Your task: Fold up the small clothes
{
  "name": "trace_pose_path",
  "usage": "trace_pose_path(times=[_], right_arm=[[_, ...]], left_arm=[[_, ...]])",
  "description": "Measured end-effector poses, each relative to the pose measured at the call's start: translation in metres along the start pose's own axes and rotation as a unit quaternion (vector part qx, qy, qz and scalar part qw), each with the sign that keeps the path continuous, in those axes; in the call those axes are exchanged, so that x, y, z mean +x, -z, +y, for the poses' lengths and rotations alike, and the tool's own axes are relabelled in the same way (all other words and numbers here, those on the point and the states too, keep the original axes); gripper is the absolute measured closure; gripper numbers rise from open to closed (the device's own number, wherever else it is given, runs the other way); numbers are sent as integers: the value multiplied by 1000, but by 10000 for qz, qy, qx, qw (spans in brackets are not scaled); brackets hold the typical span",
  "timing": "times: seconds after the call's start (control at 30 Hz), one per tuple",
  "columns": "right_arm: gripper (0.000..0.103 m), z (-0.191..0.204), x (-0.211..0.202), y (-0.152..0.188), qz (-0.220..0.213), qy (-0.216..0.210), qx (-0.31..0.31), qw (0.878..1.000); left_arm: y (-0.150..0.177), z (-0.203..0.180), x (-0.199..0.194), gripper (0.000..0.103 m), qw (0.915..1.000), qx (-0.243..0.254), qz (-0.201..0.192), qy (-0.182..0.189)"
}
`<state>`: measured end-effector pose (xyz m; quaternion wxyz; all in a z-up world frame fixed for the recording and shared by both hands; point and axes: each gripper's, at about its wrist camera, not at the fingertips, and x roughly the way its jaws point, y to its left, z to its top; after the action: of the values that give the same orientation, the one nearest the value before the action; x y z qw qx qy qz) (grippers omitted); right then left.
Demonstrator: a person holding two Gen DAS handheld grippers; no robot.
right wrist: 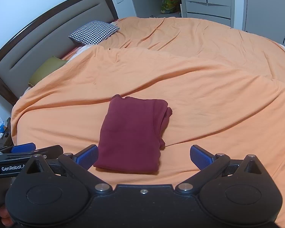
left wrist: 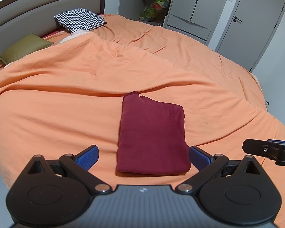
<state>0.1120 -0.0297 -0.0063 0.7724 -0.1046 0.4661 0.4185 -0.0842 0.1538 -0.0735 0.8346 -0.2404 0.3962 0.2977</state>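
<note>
Both my jaws wide apart, gripping nothing. Maroon shirt [left wrist: 152, 134] lies folded on the orange bed [left wrist: 66, 104].

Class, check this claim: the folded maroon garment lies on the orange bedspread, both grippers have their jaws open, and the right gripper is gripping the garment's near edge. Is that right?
One thing is wrong: the right gripper grips nothing. The right wrist view shows its jaws open with the maroon garment lying free on the orange bedspread. The left gripper is open too.
</note>
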Motion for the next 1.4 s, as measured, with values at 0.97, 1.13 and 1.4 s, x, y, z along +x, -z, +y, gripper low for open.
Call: trace_pose_path(times=[0.97, 1.13, 1.4], right_arm=[[1, -7, -3, 0, -64, -39, 144, 9999], [1, -7, -2, 1, -52, -41, 155, 9999], [1, -7, -2, 1, -50, -38, 163, 9998]], left_arm=[[0, -3, 4, 0, 9999, 82, 32, 89], [0, -4, 5, 0, 9999, 76, 50, 94], [3, -6, 3, 0, 9999, 63, 48, 98]])
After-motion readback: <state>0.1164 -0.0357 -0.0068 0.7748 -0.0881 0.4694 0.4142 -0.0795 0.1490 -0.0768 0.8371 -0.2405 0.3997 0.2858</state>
